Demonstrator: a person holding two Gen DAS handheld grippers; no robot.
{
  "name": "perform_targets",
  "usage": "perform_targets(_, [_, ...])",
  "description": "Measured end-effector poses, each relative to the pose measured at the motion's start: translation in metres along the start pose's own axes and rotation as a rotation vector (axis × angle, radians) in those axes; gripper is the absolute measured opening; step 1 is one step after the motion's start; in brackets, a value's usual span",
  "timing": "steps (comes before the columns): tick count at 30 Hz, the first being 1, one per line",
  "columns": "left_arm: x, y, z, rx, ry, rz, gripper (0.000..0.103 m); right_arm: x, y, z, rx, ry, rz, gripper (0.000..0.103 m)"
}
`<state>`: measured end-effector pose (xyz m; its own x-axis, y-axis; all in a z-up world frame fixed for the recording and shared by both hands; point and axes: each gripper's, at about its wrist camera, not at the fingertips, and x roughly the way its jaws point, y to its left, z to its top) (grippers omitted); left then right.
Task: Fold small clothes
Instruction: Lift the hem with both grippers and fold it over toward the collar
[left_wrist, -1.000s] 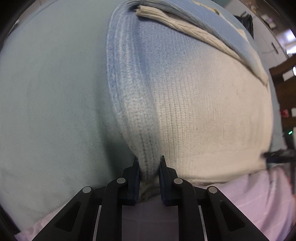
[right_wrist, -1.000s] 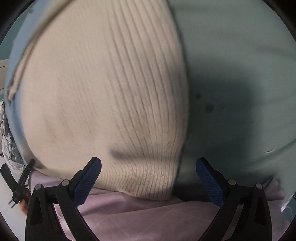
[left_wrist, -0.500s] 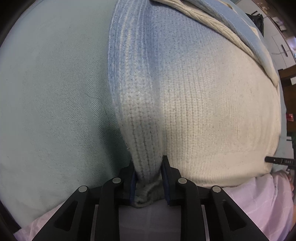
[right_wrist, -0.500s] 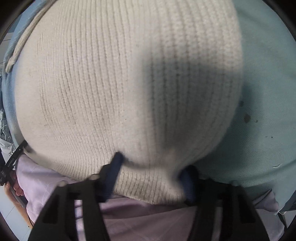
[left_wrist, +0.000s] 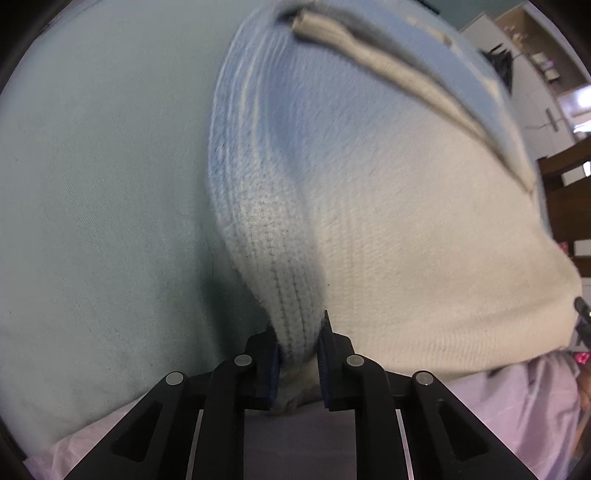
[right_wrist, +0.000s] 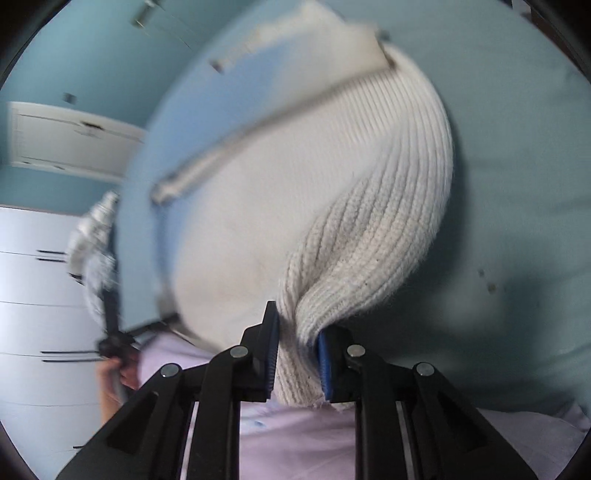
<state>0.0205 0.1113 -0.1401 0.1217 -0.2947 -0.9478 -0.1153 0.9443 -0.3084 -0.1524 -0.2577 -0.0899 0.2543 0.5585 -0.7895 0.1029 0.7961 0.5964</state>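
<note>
Two grippers each pinch one near corner of a soft knitted garment lying on a pale green cloth.

Left wrist view: the left gripper (left_wrist: 297, 354) is closed on the bunched blue-and-cream edge of the sweater (left_wrist: 406, 240), which spreads ahead and to the right of the fingers; the green cloth (left_wrist: 103, 184) lies to the left, a pink sheet (left_wrist: 498, 406) below.
Right wrist view: the right gripper (right_wrist: 297, 363) clamps the ribbed cream hem (right_wrist: 369, 240). The knit looks light, limp and stretchy, so the corners seem the best hold. Left of the fingers, white drawers (right_wrist: 40, 288) stand well apart; nothing seems to block a fold.
</note>
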Motion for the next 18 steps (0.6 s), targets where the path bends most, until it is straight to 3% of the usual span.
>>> perform_targets(4, [-0.032,-0.001,-0.003,-0.029,-0.099,-0.104,0.014,-0.012,-0.002,0.011,0.023,-0.080,0.076,0.013])
perform_targets(6, [-0.047,0.002,-0.003,-0.044,-0.157,-0.158,0.014,-0.020,-0.001,0.038,0.039,-0.118,0.104,0.013])
perform_targets(10, [-0.066,0.014,0.001,-0.085,-0.235,-0.256,0.013,-0.047,0.005,0.055,0.070,-0.197,0.166,0.013])
perform_targets(18, [-0.110,0.019,-0.009,-0.089,-0.347,-0.305,0.013,-0.074,0.034,0.051,0.037,-0.368,0.179,0.009])
